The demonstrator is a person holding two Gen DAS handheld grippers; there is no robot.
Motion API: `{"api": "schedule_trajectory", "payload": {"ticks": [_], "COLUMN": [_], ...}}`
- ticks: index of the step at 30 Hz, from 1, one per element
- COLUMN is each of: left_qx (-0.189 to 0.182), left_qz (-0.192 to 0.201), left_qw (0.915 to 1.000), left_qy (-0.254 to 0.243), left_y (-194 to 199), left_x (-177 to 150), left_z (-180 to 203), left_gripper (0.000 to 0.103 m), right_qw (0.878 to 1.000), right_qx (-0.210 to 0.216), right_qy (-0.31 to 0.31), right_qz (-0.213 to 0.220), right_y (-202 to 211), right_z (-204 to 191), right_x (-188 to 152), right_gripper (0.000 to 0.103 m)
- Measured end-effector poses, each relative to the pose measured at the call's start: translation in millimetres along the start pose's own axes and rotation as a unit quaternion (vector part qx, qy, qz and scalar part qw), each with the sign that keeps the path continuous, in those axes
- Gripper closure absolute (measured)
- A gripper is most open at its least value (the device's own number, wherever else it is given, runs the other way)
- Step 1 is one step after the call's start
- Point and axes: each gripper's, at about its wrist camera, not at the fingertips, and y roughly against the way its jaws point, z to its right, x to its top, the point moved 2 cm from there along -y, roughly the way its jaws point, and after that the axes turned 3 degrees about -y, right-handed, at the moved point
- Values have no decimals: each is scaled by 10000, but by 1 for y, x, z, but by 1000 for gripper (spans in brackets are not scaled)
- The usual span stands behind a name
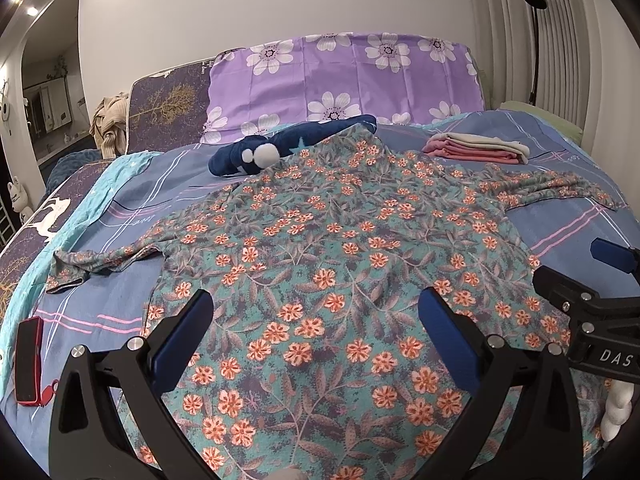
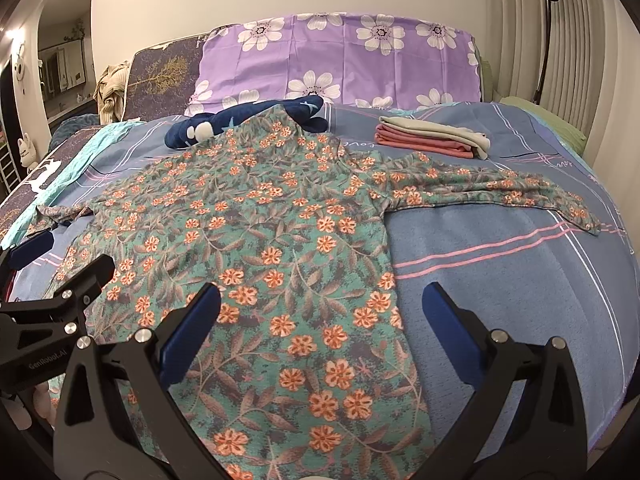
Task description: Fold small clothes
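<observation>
A teal long-sleeved shirt with orange flowers [image 1: 328, 248] lies spread flat on the bed, both sleeves stretched out to the sides; it also shows in the right wrist view [image 2: 256, 240]. My left gripper [image 1: 316, 312] is open and empty above the shirt's lower body. My right gripper [image 2: 320, 304] is open and empty above the shirt's right hem edge. The right gripper shows at the right edge of the left wrist view [image 1: 592, 300], and the left gripper at the left edge of the right wrist view [image 2: 60, 280].
A folded stack of pink and cream clothes [image 1: 476, 146] lies at the back right, also in the right wrist view [image 2: 432, 138]. A dark blue garment with white pompoms [image 1: 280, 148] lies behind the shirt's collar. A red phone [image 1: 28, 360] lies at the left. A purple floral pillow [image 1: 344, 84] stands behind.
</observation>
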Motion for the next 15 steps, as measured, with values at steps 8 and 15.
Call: {"api": "schedule_trajectory", "payload": {"ticks": [8,15], "left_qx": [0,-27], "left_qz": [4,-22], "left_qw": [10000,10000], "left_qy": [-22,-75], "left_y": [-1,-3], "left_x": [-3,-6], "left_z": [-2,-1], "left_gripper": [1,1], "right_qw": [10000,9998], "right_qx": [-39,-86], "right_qy": [25,58], "right_qz": [44,153], "right_y": [2,7], "right_z": [0,0], "right_x": [0,2], "right_gripper": [2,2]}}
